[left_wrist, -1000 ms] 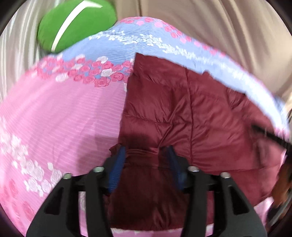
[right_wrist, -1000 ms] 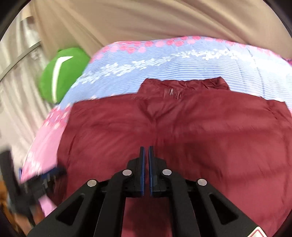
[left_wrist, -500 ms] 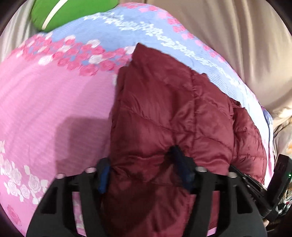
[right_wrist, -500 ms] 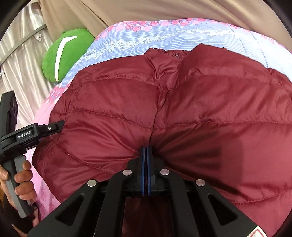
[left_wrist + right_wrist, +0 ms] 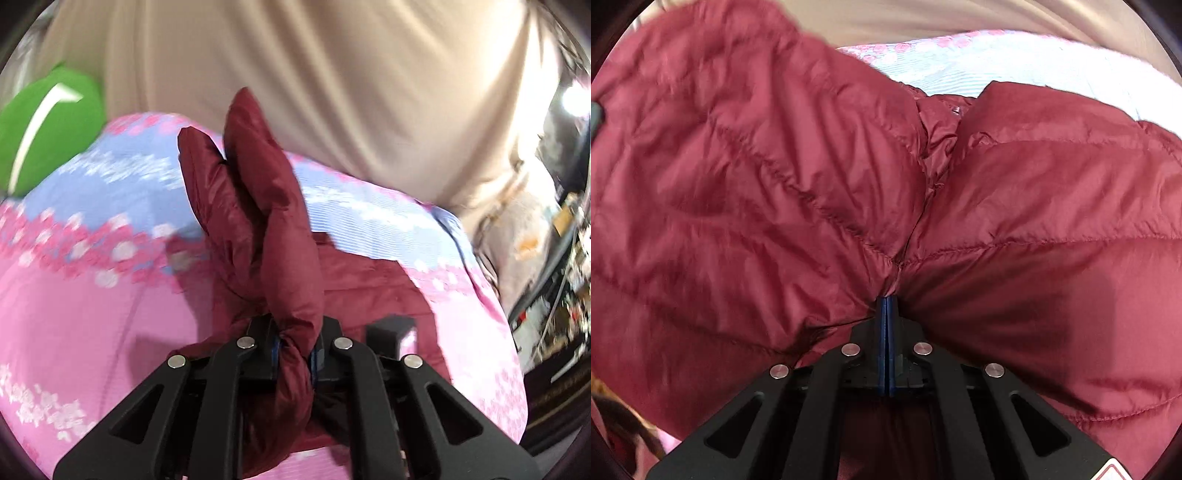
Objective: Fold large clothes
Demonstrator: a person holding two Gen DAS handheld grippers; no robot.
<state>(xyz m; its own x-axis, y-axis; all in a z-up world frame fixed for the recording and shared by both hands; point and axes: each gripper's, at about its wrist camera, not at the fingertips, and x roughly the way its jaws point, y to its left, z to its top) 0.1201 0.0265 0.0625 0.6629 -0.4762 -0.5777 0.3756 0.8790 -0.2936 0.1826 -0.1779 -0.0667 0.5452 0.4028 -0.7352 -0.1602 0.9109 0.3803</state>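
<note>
Holding the jacket (image 5: pixel 273 236) in both grippers, I have a bunched fold of it raised above the bed (image 5: pixel 74 302). My left gripper (image 5: pixel 293 356) pinches a thick roll of the maroon fabric. My right gripper (image 5: pixel 886 314) is clamped thin on a quilted seam, with the jacket (image 5: pixel 798 177) billowing across most of that view. A green cushion (image 5: pixel 48 122) lies at the bed's far corner, a beige curtain (image 5: pixel 332 74) behind.

Bedroom at home: floral pink-blue bedspread (image 5: pixel 92 314), green cushion (image 5: pixel 48 125) at its far corner, beige curtain (image 5: pixel 332 74) behind.
</note>
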